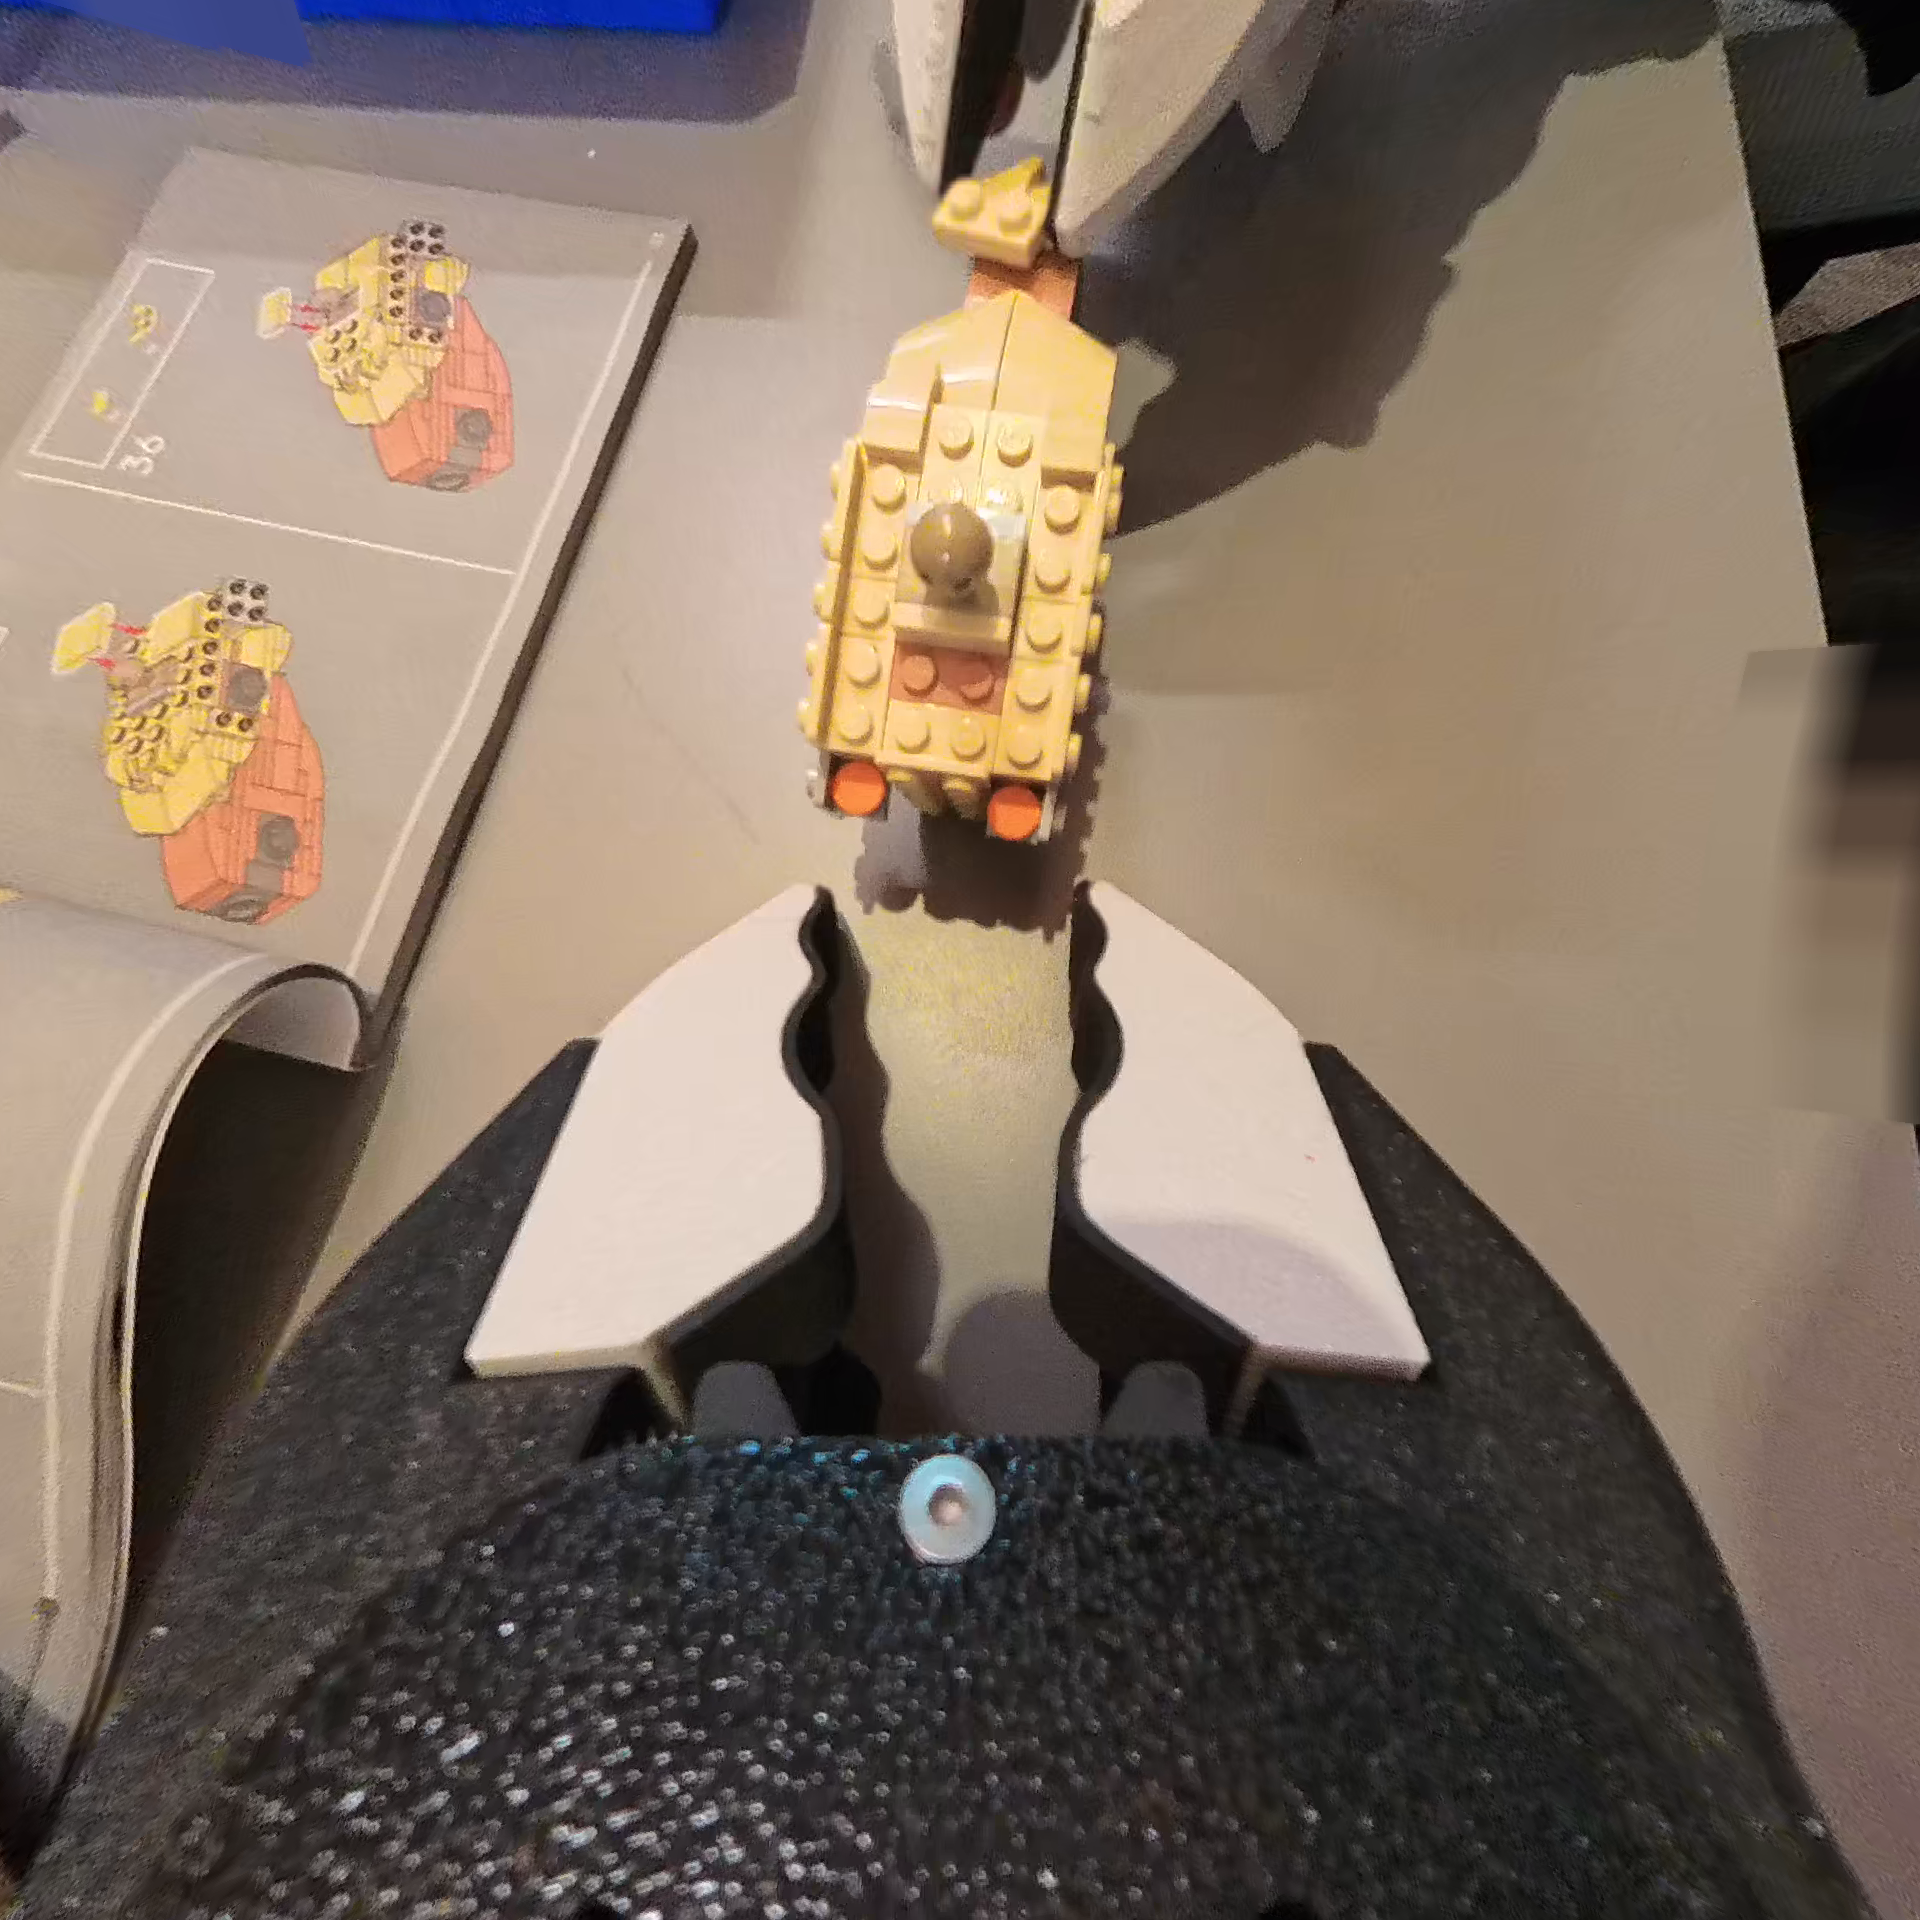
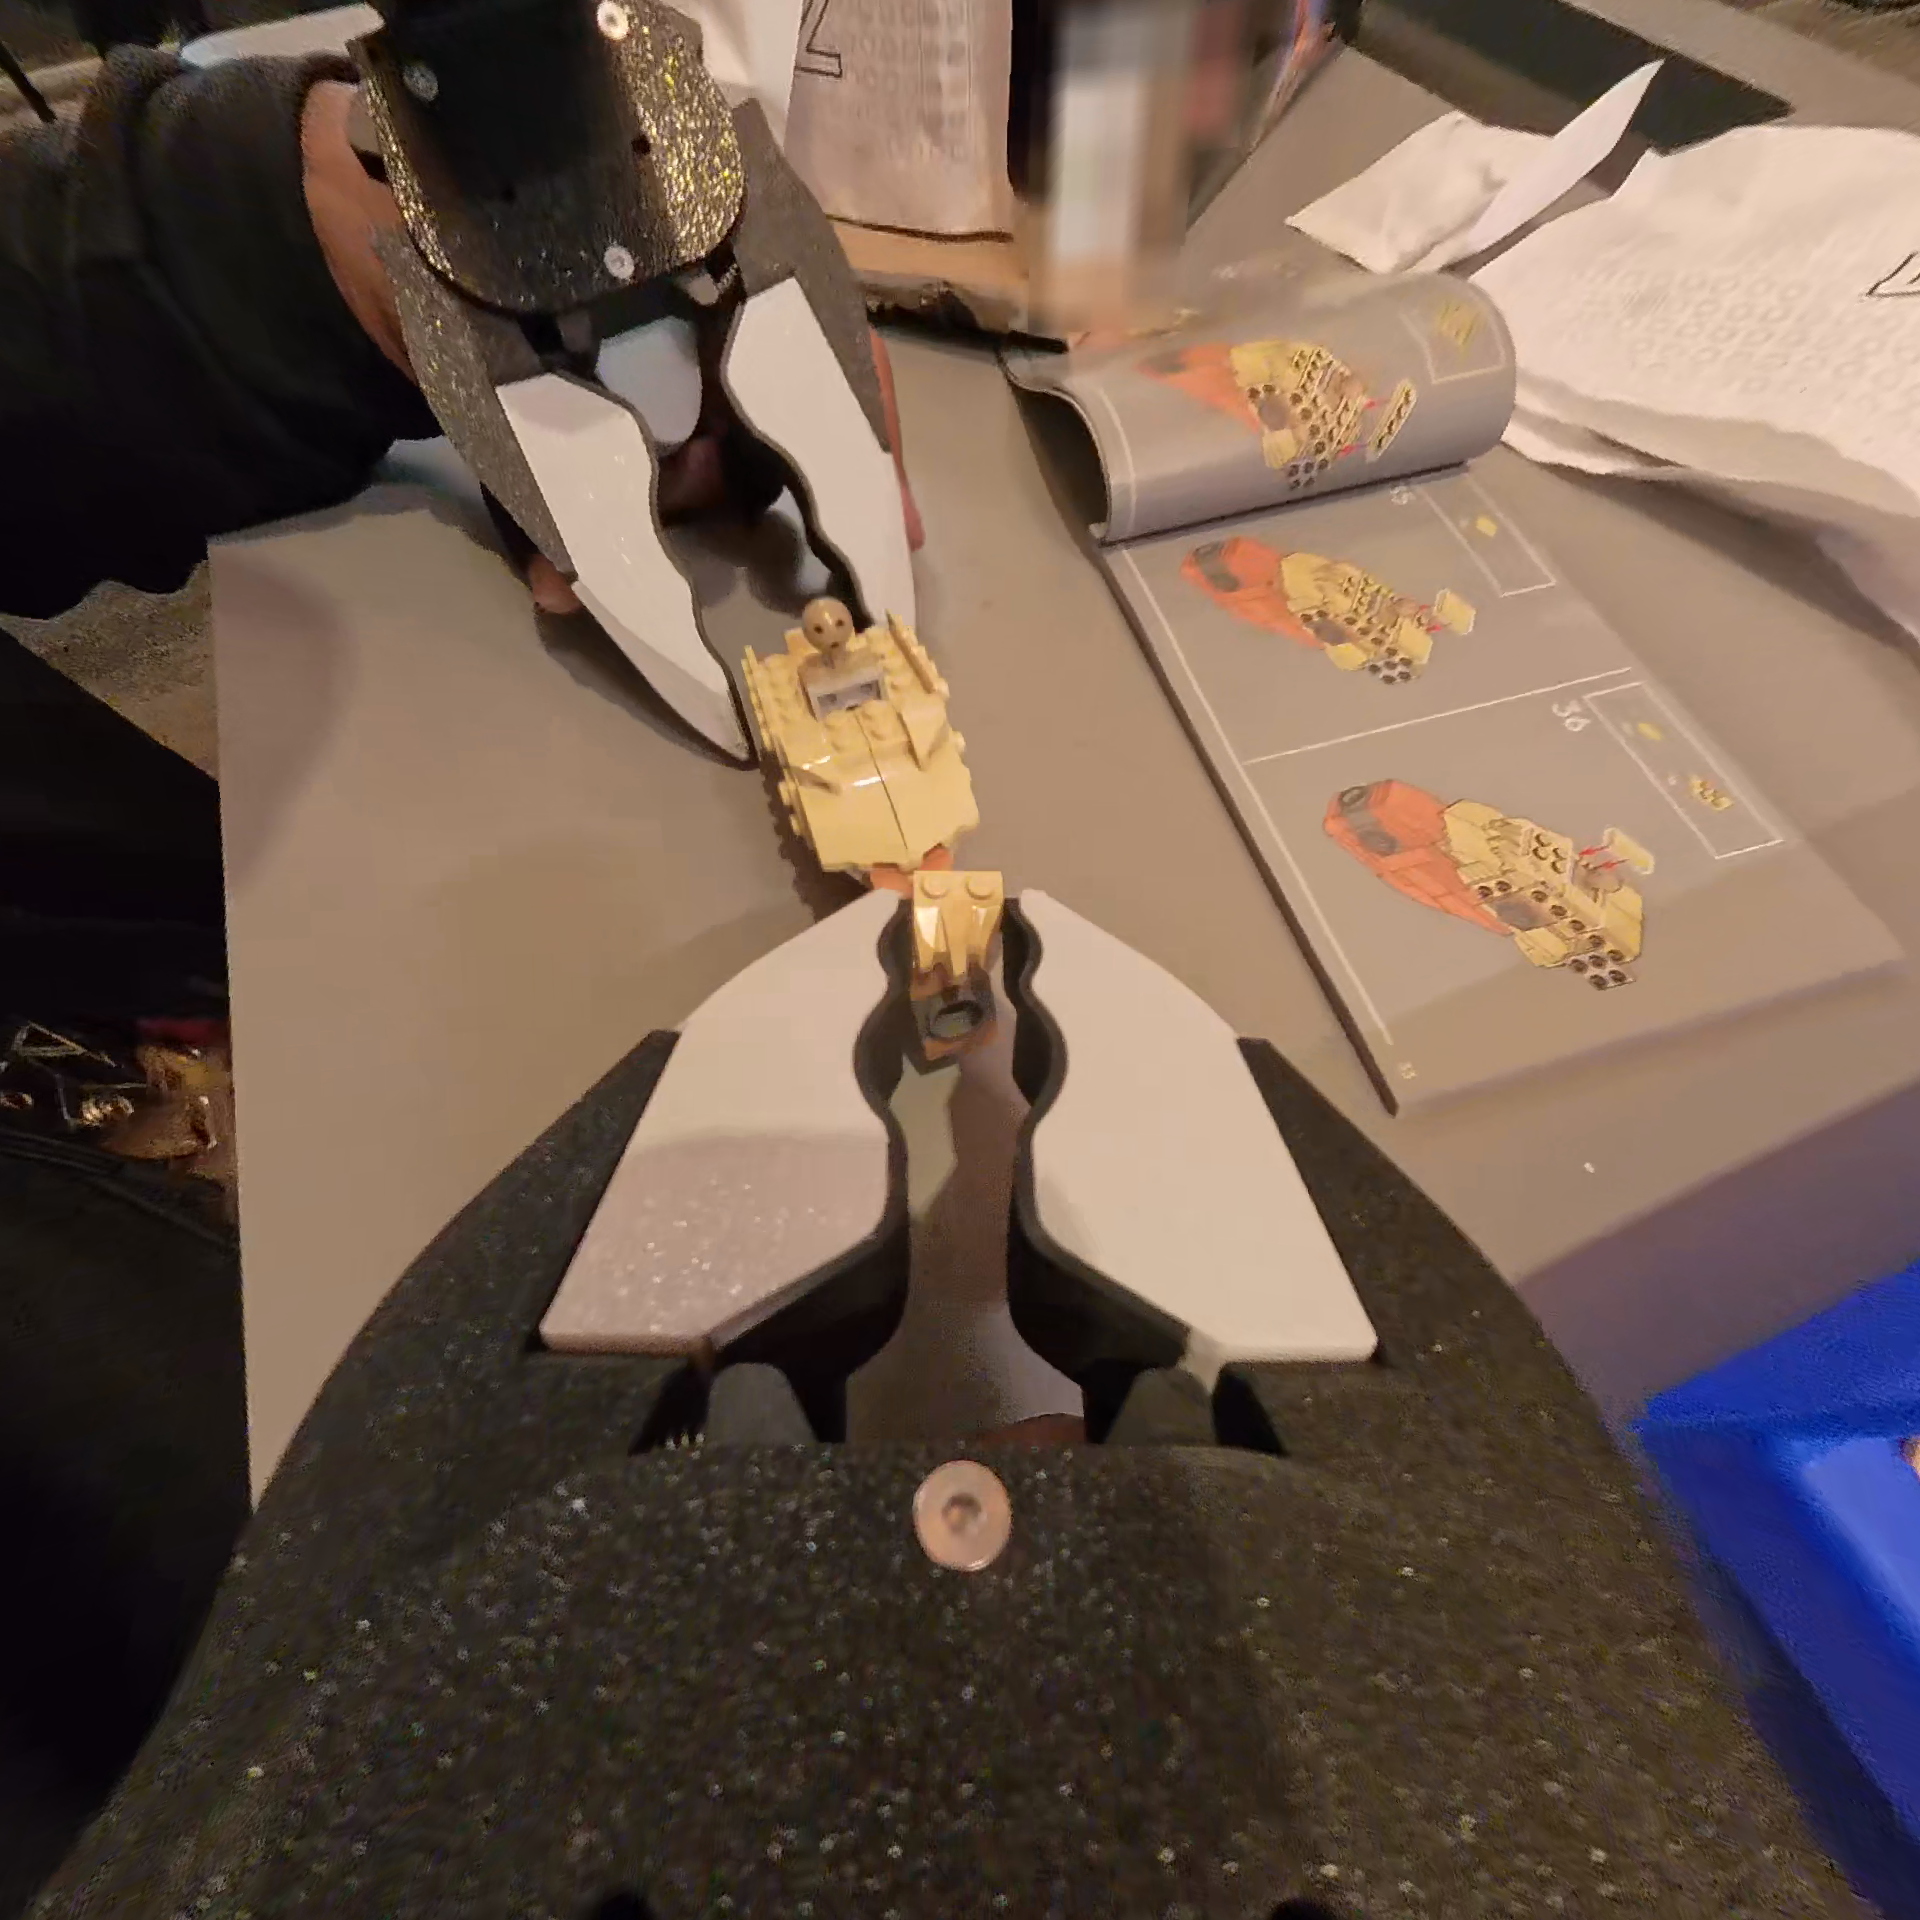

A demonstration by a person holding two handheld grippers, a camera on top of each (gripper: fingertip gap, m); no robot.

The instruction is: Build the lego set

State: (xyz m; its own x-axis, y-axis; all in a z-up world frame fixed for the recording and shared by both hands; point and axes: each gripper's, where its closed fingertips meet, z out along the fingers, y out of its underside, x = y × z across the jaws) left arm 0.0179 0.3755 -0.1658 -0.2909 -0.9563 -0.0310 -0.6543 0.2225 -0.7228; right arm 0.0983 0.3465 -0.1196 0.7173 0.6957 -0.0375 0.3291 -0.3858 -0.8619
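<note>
A tan lego model [image 1: 961, 582] with a round olive ball joint on top and two orange studs at its near end stands on the grey table [image 1: 1455, 831]. My left gripper [image 1: 951, 904] is open and empty, its fingertips just short of the model's near end. My right gripper [image 2: 954, 914] is shut on a small tan wedge piece [image 2: 956, 935] and holds it at the model's [image 2: 862, 769] sloped nose. That piece also shows in the left wrist view [image 1: 992, 213]. In the right wrist view the left gripper [image 2: 819, 681] is open at the model's far end.
An open instruction booklet [image 1: 312, 520] lies left of the model; it also shows in the right wrist view [image 2: 1455, 727]. A blue bin [image 2: 1787, 1507] stands at the near right. White paper bags [image 2: 1714, 312] lie beyond the booklet. A person's dark sleeve [image 2: 156, 312] is behind the left gripper. There is about 10 cm between the tips of the two grippers.
</note>
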